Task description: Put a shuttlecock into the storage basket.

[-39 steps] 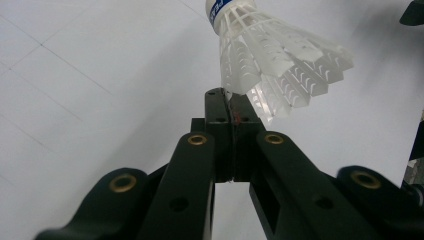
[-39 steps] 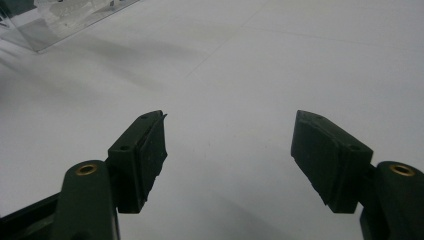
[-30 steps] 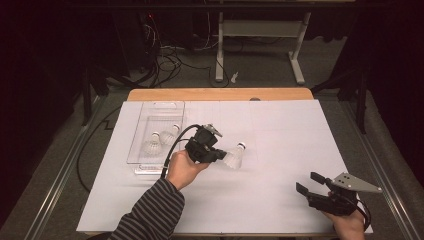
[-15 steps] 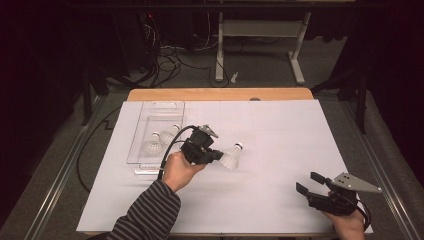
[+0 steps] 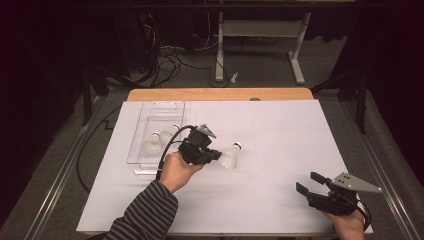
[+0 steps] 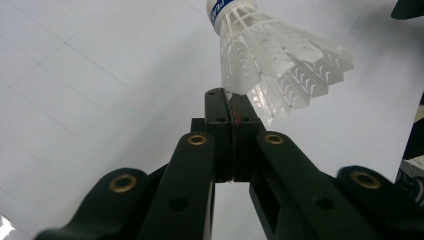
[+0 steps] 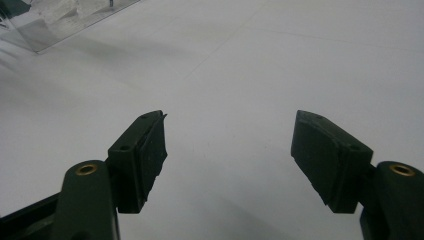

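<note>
Left gripper (image 6: pixel 231 102) clamped tight on the skirt edge of a shuttlecock (image 6: pixel 272 60), which juts just past its tips, above the surface (image 5: pixel 280 130). Judged very light, feathery skirt crushable; the cork nose is the firmer hold. Right gripper (image 7: pixel 227 155) wide, holding nothing.

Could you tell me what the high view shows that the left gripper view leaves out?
High view: a clear tray with two shuttlecocks at table left, the person's striped sleeve, and the right gripper, jaws apart, near the front right. Left gripper view: its jaws pinch the skirt's edge, and a blue band rings the cork. Shared: the left gripper, the held shuttlecock and the white table cover.
</note>
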A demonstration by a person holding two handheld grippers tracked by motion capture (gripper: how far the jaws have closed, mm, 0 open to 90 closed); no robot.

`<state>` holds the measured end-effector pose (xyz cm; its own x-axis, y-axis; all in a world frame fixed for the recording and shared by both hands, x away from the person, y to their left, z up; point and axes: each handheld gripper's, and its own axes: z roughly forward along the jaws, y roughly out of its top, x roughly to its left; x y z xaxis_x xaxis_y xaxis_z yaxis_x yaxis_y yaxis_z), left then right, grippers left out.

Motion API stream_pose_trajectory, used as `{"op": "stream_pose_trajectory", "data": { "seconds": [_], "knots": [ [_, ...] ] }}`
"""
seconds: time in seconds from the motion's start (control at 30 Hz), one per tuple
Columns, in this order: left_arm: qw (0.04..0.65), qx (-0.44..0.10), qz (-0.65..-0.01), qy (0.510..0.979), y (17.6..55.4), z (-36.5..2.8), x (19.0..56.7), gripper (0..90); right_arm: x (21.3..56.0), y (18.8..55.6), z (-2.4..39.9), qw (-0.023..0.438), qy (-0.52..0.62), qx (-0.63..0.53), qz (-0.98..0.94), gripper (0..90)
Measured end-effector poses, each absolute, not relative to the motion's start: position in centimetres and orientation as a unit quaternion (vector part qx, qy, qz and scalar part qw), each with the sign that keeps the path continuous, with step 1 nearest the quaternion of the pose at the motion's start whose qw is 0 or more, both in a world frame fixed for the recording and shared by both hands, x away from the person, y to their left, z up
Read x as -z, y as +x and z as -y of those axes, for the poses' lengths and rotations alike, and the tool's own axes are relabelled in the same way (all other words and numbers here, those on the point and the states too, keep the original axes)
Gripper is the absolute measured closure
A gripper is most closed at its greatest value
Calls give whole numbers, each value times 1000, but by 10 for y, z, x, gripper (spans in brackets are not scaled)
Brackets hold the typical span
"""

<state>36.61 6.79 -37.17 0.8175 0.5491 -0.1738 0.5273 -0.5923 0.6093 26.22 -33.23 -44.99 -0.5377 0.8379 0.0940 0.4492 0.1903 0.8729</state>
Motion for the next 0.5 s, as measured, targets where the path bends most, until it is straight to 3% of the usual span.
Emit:
{"op": "stream_pose_trajectory", "data": {
  "seconds": [0.5],
  "knots": [
    [343,-18,-308,887,362,-75,368,896,450,262,333,208,433,-466,-743,306]
  ]
}}
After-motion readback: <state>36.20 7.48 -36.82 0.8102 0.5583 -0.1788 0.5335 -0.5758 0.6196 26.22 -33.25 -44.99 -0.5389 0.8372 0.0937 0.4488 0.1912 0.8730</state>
